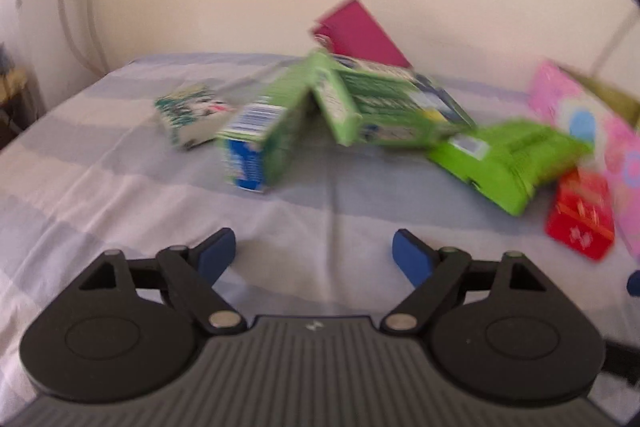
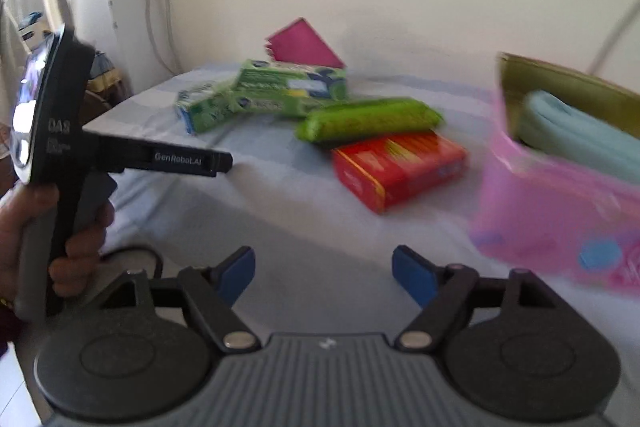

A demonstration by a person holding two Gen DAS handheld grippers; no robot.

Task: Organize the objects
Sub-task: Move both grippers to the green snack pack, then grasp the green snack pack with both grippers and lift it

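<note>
Left wrist view: we find our left hand-held gripper [image 1: 314, 255] spread wide and empty above the striped bed [image 1: 100, 187], well short of the clutter. Right hand-held gripper [image 2: 323, 273] likewise wide, nothing between its pads. Ahead lie green cartons [image 1: 384, 107], a green soft pack [image 1: 508, 163], a red box [image 2: 400, 169] and a magenta box [image 1: 360, 31] against the wall; the pink basket [image 2: 540, 211] sits to the right, already holding a pale blue pack. We judge the cartons light, stiff, crushable; best pinched across the narrow faces. The soft pack should give; grip mid-body. Frames blurred.
</note>
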